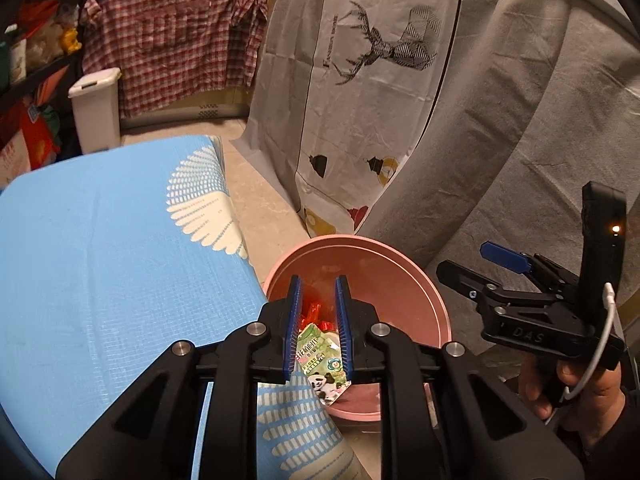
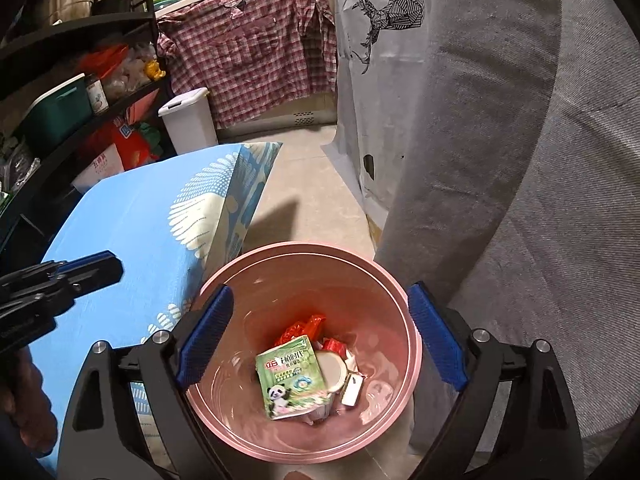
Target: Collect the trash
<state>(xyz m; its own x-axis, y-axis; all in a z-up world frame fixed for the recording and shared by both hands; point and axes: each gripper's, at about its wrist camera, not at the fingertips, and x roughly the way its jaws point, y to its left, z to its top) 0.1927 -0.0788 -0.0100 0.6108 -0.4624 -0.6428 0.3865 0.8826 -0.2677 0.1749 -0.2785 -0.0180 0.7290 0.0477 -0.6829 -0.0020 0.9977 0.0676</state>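
Left jaws: my left gripper (image 1: pixel 318 330) hangs over the pink bin (image 2: pixel 414 356); pads narrowly apart, clamping nothing.
Right jaws: my right gripper (image 2: pixel 322 338) stands wide apart above the bin mouth, nothing between the pads.
Trash: green panda packet (image 2: pixel 292 378) lies loose at the bin bottom, on top of a round white lid (image 2: pixel 332 372), with red wrappers (image 2: pixel 298 326) and a small white piece (image 2: pixel 352 390) beside it.
Left-view catch: the packet shows between my left pads, but the right view puts it down in the bin.
Around: blue table top (image 1: pixel 120 260) just beside the bin; grey cloth (image 2: pixel 520 180) hanging on the other side; deer-print sheet (image 1: pixel 376 80); plaid shirt (image 2: pixel 248 52); white lidded bin (image 2: pixel 188 122); dark shelving (image 2: pixel 60 92).
In the way: nothing over the bin but my own fingers.
Hard to make out: shelf contents cluttered; packet lettering unreadable; the bin's near rim cut off by my gripper frame.
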